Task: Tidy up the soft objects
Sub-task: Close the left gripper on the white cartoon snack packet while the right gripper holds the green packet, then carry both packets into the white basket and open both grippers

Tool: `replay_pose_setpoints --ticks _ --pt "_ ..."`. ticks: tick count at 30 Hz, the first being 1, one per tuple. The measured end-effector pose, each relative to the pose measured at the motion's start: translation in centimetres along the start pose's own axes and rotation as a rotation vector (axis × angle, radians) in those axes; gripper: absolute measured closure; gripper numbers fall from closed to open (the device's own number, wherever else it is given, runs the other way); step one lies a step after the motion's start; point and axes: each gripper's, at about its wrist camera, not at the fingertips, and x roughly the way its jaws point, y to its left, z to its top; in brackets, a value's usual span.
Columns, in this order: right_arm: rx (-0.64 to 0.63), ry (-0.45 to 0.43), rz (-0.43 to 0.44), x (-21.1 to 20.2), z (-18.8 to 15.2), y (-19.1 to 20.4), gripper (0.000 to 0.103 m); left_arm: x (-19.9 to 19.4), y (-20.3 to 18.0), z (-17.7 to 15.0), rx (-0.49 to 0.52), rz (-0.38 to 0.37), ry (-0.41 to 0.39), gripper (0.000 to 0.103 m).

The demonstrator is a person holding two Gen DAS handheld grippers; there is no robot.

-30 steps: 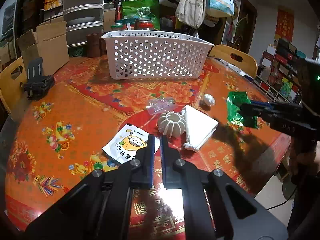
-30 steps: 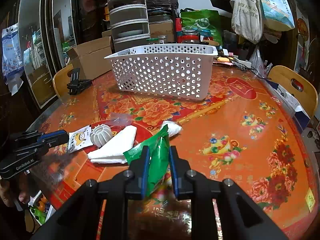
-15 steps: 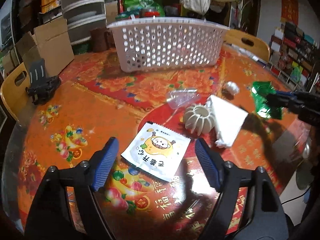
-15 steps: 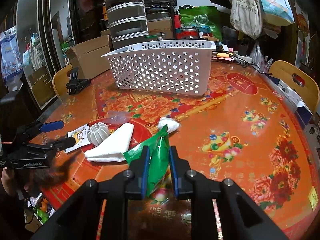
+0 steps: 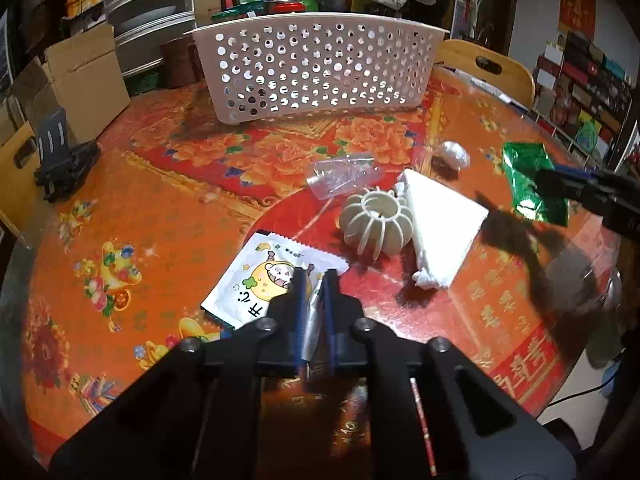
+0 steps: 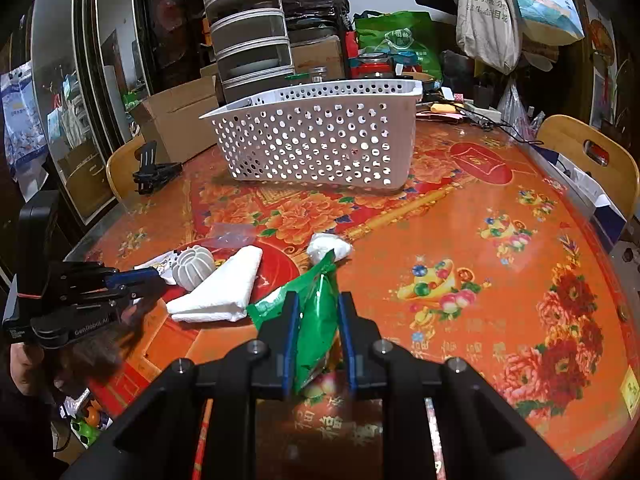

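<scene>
My left gripper is shut on the near edge of a white cartoon snack packet lying on the red tablecloth. My right gripper is shut on a green foil bag, held just above the table; the bag also shows in the left wrist view. Between them lie a folded white cloth, a ribbed cream pumpkin-shaped piece, a clear plastic bag and a small white wad. A white perforated basket stands at the back.
A black clamp stand sits at the table's left edge. Cardboard boxes, stacked drawers and bags crowd behind the basket. Wooden chairs stand around the round table. The left gripper shows in the right wrist view.
My left gripper opened wide over the white snack packet, then came down and shut on its near edge. My right gripper kept hold of the green bag, barely moving.
</scene>
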Motion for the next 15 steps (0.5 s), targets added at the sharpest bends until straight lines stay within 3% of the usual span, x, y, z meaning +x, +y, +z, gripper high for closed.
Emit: replay_pose_setpoints --ticks 15 --pt "0.009 -0.022 0.002 -1.0 0.3 -0.2 0.085 -4.6 -0.1 0.9 0.020 0.026 -0.130 0.101"
